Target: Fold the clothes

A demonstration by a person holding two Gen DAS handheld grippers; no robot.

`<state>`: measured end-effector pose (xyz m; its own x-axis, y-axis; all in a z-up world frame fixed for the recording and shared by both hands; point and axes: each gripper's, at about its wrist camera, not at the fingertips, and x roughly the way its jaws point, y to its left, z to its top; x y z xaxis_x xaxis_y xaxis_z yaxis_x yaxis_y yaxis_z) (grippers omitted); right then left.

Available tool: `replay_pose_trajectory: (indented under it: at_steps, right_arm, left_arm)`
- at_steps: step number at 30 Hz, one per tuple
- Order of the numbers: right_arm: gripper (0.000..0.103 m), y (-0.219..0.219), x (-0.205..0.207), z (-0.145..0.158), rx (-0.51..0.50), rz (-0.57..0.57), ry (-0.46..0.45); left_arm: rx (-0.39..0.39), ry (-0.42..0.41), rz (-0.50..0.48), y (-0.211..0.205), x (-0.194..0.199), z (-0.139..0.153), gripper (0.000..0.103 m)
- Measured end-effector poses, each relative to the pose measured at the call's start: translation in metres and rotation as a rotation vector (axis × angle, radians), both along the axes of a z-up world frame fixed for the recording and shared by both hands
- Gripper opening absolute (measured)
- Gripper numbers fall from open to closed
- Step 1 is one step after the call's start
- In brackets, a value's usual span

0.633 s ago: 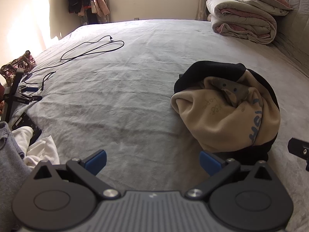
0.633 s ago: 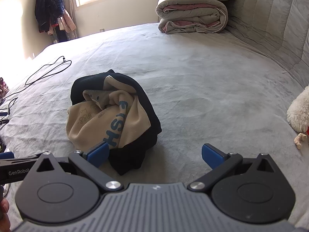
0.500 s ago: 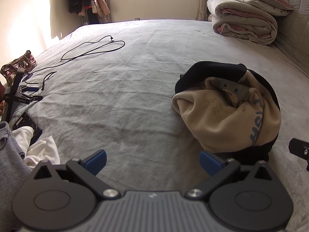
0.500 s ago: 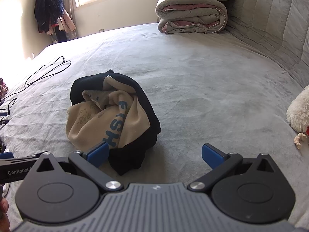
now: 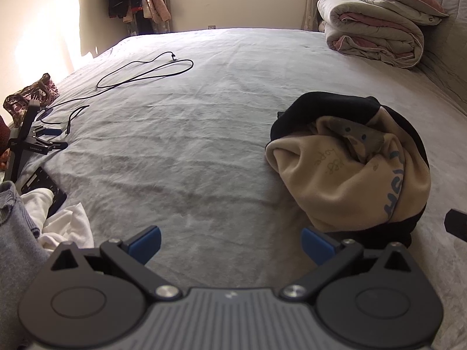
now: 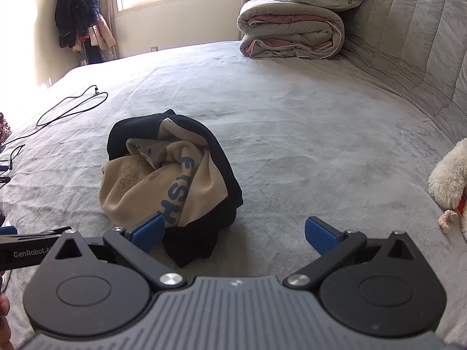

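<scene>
Both grippers spread wide, nothing in either. Left gripper (image 5: 230, 240) hangs over bare bed (image 5: 204, 134); right gripper (image 6: 235, 233) sits low over the same grey cover.

Garment (image 6: 166, 175) is a bunched heap, tan fleece with blue lettering wrapped in black, not flat and not folded. It lies on the bed ahead of me, between the two grippers: ahead and to the right of my left fingers, ahead and to the left of my right ones. My right gripper's left blue pad (image 6: 147, 230) overlaps its near black edge in view; contact I can't confirm. From the left wrist view my right pad (image 5: 316, 245) sits just short of the same black hem.

Right hand looks marginally nearer. No clear long axis, the lump is roughly round. My read: it needs spreading out before any fold line exists, so an edge grab on the near black hem makes sense.

Black cable (image 5: 146, 71) and folded quilts (image 6: 292, 32) are well apart from it.
</scene>
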<state>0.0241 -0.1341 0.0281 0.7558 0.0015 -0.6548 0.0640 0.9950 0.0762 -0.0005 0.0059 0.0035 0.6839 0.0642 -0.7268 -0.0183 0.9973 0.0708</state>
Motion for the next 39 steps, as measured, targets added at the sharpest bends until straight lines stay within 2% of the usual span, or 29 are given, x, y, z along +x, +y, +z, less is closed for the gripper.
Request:
replay_pose_trajectory:
  at_steps: [39]
  right_arm:
    - [0.103,0.0018,0.0003,-0.0005,-0.01,0.0,-0.003]
  left_arm:
    - [0.006,-0.002,0.013,-0.0003,0.0005,0.0003,0.103]
